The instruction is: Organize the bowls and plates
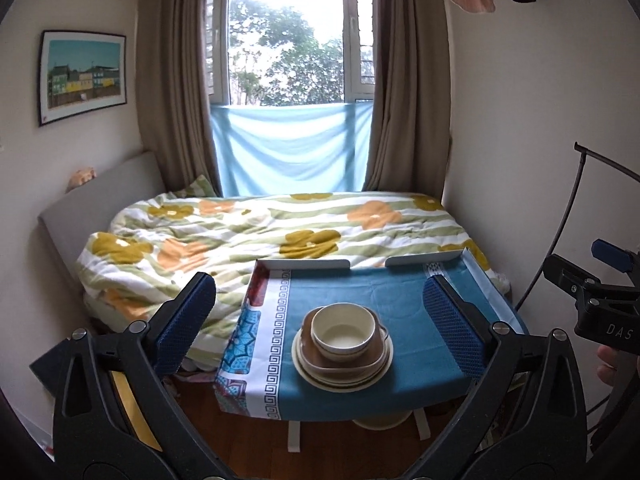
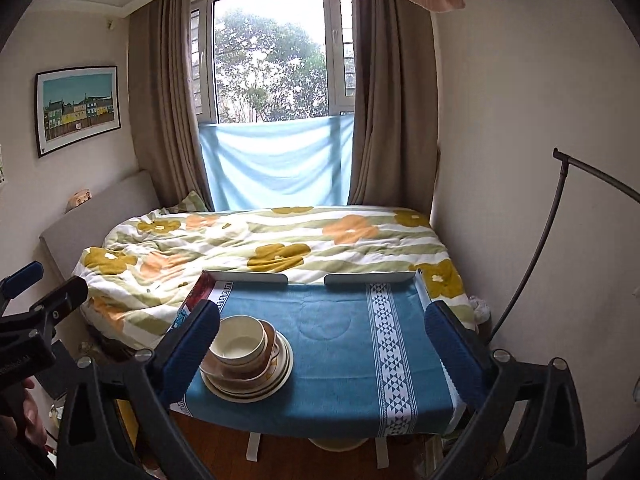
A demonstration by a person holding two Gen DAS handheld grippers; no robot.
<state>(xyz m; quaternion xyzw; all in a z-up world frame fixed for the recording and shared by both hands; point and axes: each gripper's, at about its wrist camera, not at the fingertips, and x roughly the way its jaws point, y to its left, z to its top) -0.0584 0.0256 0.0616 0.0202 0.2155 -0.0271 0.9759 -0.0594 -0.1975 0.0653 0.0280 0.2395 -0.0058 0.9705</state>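
Cream bowl atop brown dish, cream plates; both tools wide open, empty.

Glossy cream ceramic bowl nested in a smooth brown square dish, on shiny cream round plates, soft matt teal woven tablecloth underneath, textured blue rubber pads on matt black plastic gripper arms, polished wood floor below, rumpled floral cotton quilt far behind.
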